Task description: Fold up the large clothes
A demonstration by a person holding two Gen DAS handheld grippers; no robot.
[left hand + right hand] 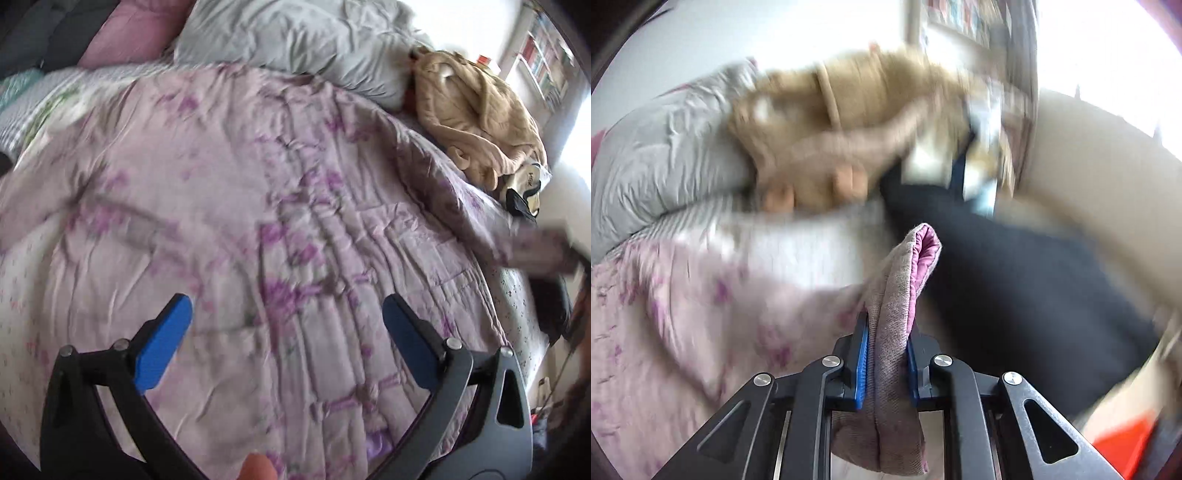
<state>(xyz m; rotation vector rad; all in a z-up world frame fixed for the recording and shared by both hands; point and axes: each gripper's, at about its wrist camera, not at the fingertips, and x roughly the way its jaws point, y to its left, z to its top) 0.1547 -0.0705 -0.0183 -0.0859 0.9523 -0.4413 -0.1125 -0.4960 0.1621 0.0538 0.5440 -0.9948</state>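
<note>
On the bed, the floral quilt (pixel 280 229) lies spread; your right gripper (pixel 884 363) pinches its corner, left gripper (pixel 286 332) gapes empty above. Next: seize another corner.

Quilt (pixel 258 206) — matt, seemingly quilted cloth

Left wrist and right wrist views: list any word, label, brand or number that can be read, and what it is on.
"HSK", or close to it, seen turned: dark letters on the pale item beside the tan garment; only partly legible.
Book spines on the shelves: too small and blurred.
Right wrist view: nothing readable, motion blur.
</note>
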